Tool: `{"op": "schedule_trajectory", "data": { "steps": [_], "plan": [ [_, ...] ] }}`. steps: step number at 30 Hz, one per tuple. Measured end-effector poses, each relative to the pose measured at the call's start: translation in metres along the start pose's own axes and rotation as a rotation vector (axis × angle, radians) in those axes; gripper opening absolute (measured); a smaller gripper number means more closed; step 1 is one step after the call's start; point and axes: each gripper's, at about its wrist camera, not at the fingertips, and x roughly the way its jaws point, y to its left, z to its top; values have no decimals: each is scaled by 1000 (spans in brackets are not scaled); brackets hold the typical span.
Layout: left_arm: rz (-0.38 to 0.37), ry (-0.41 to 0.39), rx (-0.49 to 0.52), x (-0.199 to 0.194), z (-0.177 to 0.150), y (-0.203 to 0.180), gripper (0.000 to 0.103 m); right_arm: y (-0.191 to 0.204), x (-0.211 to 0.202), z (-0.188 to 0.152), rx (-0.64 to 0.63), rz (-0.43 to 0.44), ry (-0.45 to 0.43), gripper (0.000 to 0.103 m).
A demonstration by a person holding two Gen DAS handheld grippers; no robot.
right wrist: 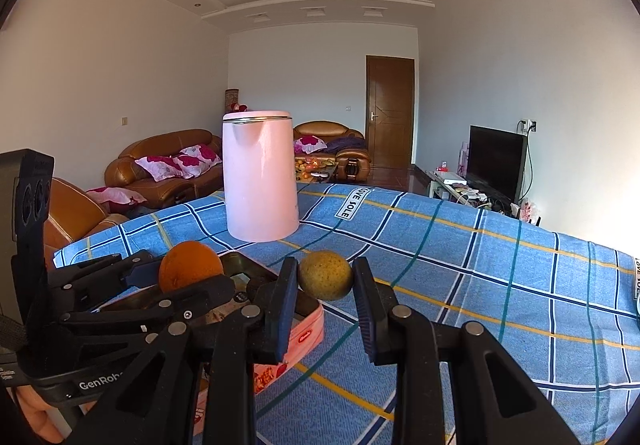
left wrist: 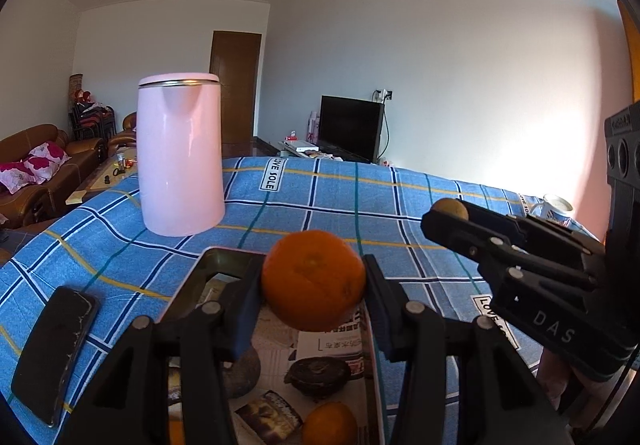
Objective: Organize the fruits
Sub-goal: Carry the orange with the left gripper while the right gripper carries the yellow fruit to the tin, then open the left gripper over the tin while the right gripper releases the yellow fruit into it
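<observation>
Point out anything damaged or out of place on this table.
The black phone lying near the table's left edge looks cracked across its screen. One dark, shrivelled fruit in the tin looks spoiled beside the fresh orange there. Nothing spilled.

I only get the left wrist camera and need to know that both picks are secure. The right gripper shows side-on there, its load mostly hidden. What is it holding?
Observer: The right gripper is shut on a round yellow-green fruit with rough, speckled skin, with a pad pressed against each side of it.
Operator: I see the tin's inside only. What is its outside like?
Observer: The outer wall of the shallow metal tin is pink, with printed pictures and a small red label.
</observation>
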Motion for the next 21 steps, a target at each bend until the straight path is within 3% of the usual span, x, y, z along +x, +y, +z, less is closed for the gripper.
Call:
{"op": "schedule_trajectory", "data": {
  "steps": [11, 21],
  "plan": [
    [64, 22, -30, 0, -3, 35, 49, 30, 33, 1, -33, 60, 72, 30],
    [77, 78, -53, 10, -12, 56, 49, 47, 78, -15, -25, 68, 246, 30]
  ]
}}
